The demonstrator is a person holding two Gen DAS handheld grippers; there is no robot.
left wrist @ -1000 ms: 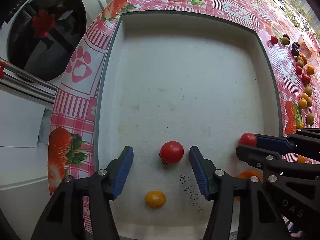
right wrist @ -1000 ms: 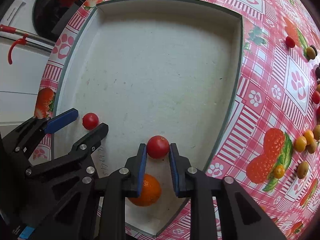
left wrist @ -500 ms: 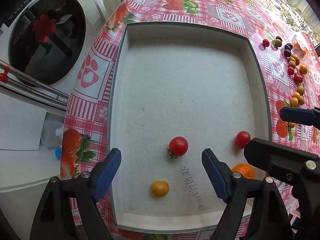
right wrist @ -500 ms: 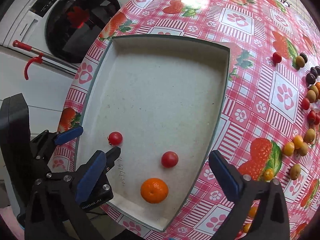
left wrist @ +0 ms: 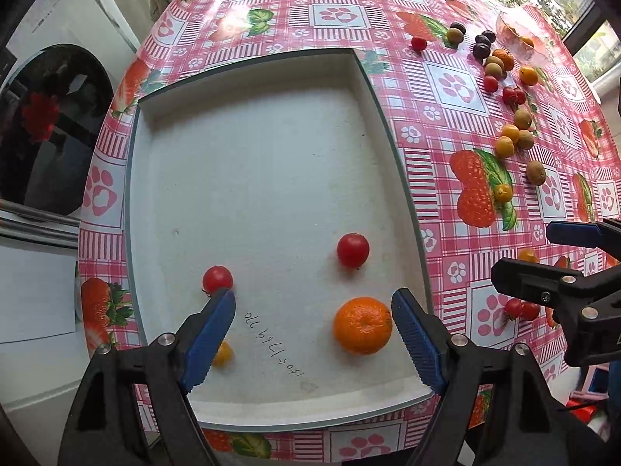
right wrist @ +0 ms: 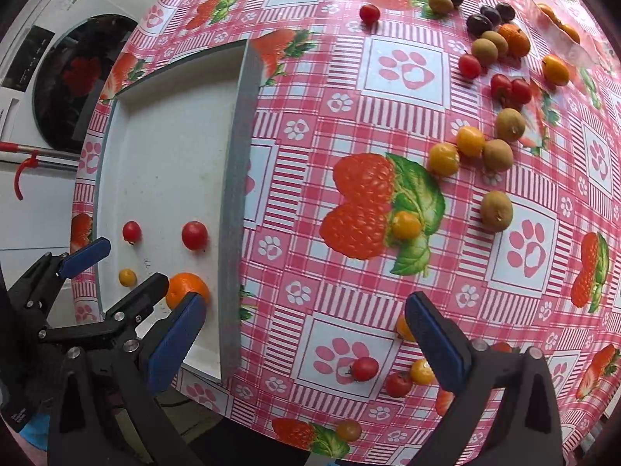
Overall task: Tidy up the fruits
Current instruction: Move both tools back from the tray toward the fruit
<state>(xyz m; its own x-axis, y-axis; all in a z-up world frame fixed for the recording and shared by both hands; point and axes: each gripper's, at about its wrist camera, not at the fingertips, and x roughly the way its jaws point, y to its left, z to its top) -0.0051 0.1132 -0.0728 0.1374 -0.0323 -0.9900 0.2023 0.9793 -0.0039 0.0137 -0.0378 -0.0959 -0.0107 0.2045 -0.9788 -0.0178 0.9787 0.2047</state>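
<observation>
L to R: washing machine (left wrist: pixel 50 124) sits off the table's (right wrist: pixel 407 77) left edge, then the white tray (left wrist: pixel 248 178) w/ four fruits in it: a small yellow tomato (right wrist: pixel 127 277) at the near-left, partly behind a finger in the left wrist view, a red cherry tomato (left wrist: pixel 217 279) just beyond it, a 2nd red tomato (left wrist: pixel 352 249) toward the tray's right wall, and the mandarin (left wrist: pixel 363 325) near-right. Left gripper (left wrist: pixel 313 339) hangs over the tray's near end, fingers spread wide, holding nothing. A sec ago the right gripper (right wrist: pixel 306 341) had that 2nd red tomato pinched over the tray; it's now let go, the tomato rests on the tray floor, and the right gripper has swung out over the cloth, fingers wide apart and empty. Left gripper has also pulled back & up from the first red tomato. So that drop looks done; both tools are free for another pick. Further right, lots still loose on the table: two red tomatoes + a yellow one (right wrist: pixel 421 371) just ahead of the right fingers, a yellow tomato (right wrist: pixel 405 225) on the strawberry print, then a scatter of longans (right wrist: pixel 496 210), yellow & red tomatoes and dark plums (right wrist: pixel 476 24) toward the far right. Early in the job, I'd say; nearest cluster seems the obvious next grab.
</observation>
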